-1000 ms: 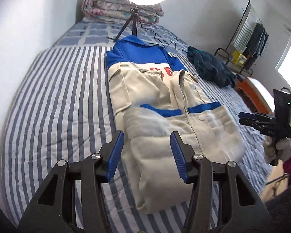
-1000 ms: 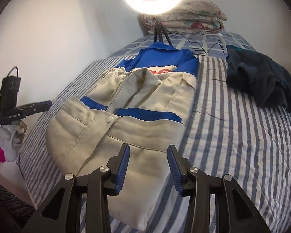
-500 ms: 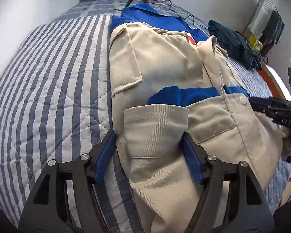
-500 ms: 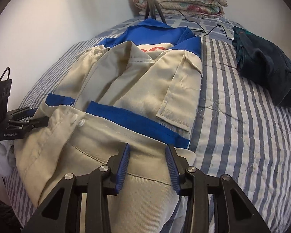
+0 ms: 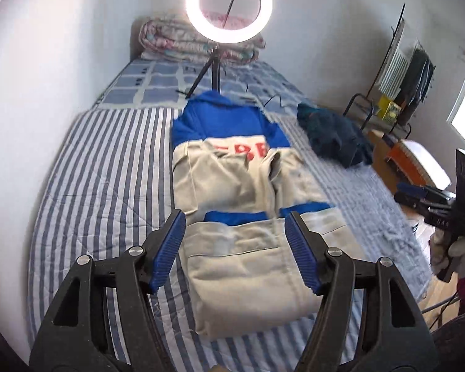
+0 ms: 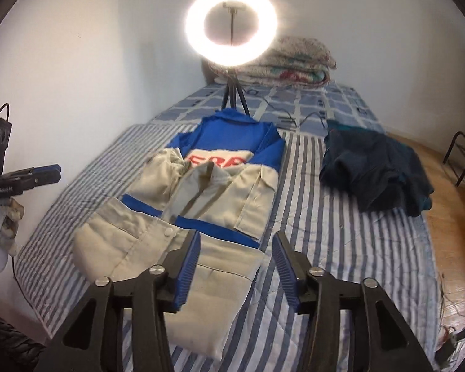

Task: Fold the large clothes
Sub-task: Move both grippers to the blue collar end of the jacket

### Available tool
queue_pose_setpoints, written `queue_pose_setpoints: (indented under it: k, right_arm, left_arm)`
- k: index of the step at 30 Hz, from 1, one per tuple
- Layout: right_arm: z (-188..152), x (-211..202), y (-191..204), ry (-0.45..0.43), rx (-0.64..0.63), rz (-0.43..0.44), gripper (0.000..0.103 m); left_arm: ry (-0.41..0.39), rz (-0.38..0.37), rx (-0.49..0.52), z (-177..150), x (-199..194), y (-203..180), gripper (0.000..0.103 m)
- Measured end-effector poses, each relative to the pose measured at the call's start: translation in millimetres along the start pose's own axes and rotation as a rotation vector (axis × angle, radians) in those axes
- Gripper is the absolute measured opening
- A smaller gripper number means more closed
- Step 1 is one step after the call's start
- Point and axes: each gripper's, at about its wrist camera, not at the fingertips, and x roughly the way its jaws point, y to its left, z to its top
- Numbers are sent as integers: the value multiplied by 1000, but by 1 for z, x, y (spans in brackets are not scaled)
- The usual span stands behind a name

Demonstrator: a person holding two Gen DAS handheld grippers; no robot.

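Note:
A beige and blue jacket [image 5: 232,186] [image 6: 207,204] lies lengthwise on the striped bed, collar at the far end and sleeves folded in over the front. My left gripper [image 5: 234,217] hovers above the jacket's near hem; its jaws are wide and closing slightly, with nothing between them. Over the hem's right side my right gripper [image 6: 237,235] hangs with jaws opening and also empty. Each gripper shows in the other's view at the edge, the right gripper [image 5: 418,195] and the left gripper [image 6: 46,170], held by gloved hands.
The blue-and-white striped bed cover [image 5: 108,186] [image 6: 325,248] runs to a wall on the left. A dark blue garment [image 5: 334,136] [image 6: 372,173] lies bunched right of the jacket. A lit ring light [image 5: 229,6] on a tripod and a folded quilt [image 5: 170,40] stand at the head end.
Half a second ago both grippers were low against the jacket's near hem. Both have since risen and pulled back, jaws wider than a second ago. The jacket lies much as before.

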Motion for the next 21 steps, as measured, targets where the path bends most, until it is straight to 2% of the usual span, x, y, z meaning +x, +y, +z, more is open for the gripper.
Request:
queue_pose_setpoints:
  k: [2,3,12,16,21]
  right_arm:
    - [9,-23,4,-17,-19,-15,72]
    - [13,-34,6,-30,-27,-24,74]
    - [65,-106,-3,-104,0,-52,74]
    - [96,-121,-10,-111,1,-91,74]
    - [136,-125,-20,-122,6,-130,74]
  left_arm:
    - [-18,9,11,11,-20,-9,69]
    - [-26,14,14,16,-27,-13,69]
    - [-122,47,103,87,-109,-48,69]
    - [-153,65,142,123,-128,-60,69]
    - [-161,78,160,166,-129,-65,69]
